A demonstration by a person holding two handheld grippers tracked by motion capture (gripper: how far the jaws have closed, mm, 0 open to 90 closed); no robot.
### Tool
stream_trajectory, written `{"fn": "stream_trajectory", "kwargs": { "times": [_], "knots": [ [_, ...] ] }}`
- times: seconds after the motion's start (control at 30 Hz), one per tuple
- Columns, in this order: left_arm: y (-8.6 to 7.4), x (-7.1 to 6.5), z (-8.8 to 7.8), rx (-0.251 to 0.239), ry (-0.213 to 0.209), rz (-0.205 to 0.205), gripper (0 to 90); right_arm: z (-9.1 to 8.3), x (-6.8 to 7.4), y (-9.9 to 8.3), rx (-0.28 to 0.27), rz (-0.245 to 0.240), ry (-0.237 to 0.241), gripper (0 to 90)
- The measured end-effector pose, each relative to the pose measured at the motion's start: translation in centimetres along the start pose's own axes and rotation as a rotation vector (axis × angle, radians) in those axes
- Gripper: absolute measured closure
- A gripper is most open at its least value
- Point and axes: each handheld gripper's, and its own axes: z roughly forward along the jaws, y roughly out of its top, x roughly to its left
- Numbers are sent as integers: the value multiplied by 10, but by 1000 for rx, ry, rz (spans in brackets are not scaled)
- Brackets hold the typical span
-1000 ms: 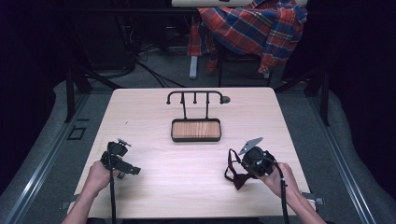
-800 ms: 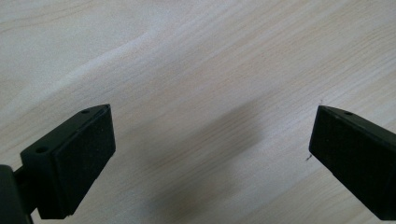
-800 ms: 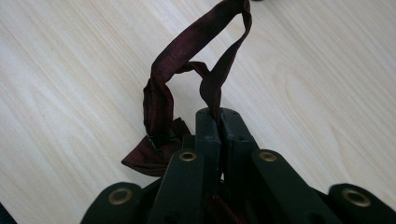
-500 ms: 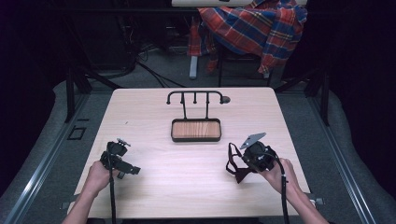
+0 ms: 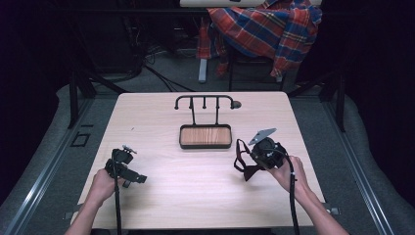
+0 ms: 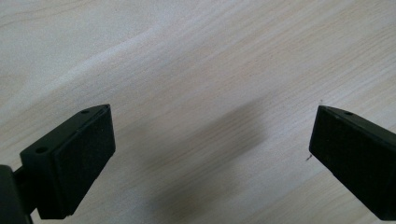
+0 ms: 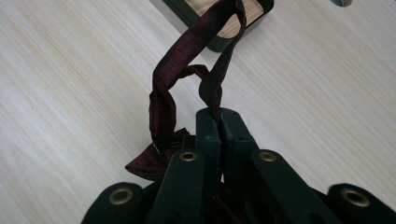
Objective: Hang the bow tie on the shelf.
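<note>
A dark red bow tie with a looped strap hangs from my right gripper, whose jaws are shut on the strap. In the high view the right gripper is lifted over the right part of the table with the bow tie dangling at its left. My left gripper is low over the table's left front, held by a hand. Its jaws stand wide open with bare wood between the pads.
A black stand with hooks rises behind a small wood-bottomed tray at the table's middle back. The tray's corner lies beyond the bow tie. A plaid cloth hangs over a chair behind the table.
The right gripper with the bow tie has lifted a little and moved toward the tray. The left gripper has stayed in place.
</note>
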Motion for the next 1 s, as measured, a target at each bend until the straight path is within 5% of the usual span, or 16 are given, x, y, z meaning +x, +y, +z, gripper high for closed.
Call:
{"fn": "stream_trajectory", "kwargs": {
  "times": [1.0],
  "knots": [
    [-1, 0, 1, 4, -2, -4, 3, 4, -18, 42, -76, 26, -13, 871]
  ]
}}
